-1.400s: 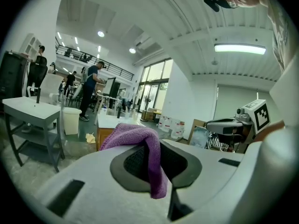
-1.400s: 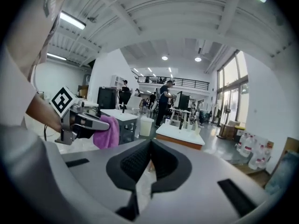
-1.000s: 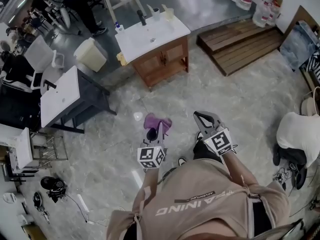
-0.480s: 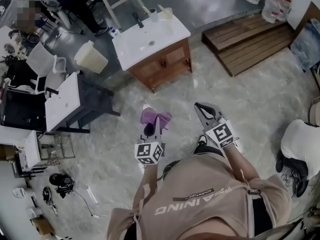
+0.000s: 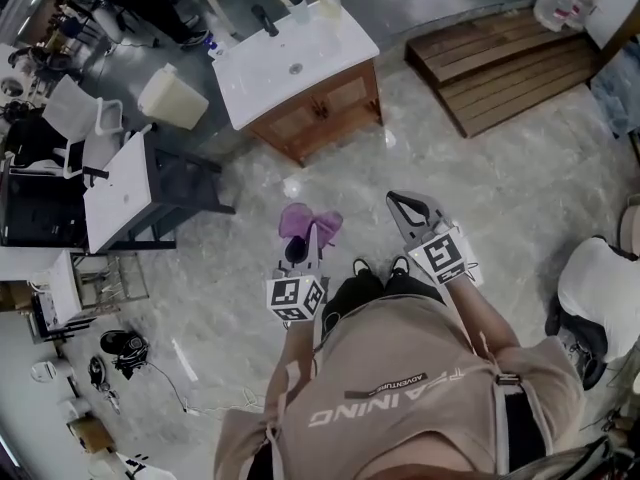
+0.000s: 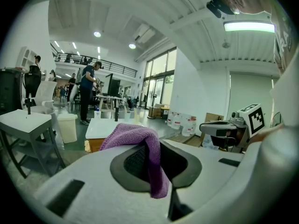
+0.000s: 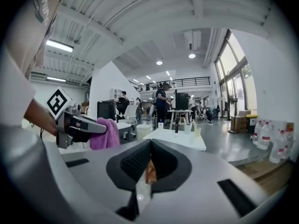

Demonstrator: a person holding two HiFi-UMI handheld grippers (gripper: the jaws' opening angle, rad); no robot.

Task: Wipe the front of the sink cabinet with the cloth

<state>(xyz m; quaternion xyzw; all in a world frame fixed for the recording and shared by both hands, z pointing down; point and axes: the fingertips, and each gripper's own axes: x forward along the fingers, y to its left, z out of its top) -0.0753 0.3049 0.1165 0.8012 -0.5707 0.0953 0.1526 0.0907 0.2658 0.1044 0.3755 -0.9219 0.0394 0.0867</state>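
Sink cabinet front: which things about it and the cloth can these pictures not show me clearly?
- Sink cabinet, head view: front seen steeply from above and small; dirt cannot be judged.
- Left gripper view: the cloth in the left gripper covers most of the cabinet.
- Right gripper view: the body of the right gripper hides the cabinet front; only the white top shows.

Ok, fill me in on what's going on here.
A person stands holding a tool in each hand. The left tool is shut on a purple woven cloth; the right tool is shut and empty. The brown wooden sink cabinet with a white top stands some way ahead across the floor, so wiping its front has not yet begun.
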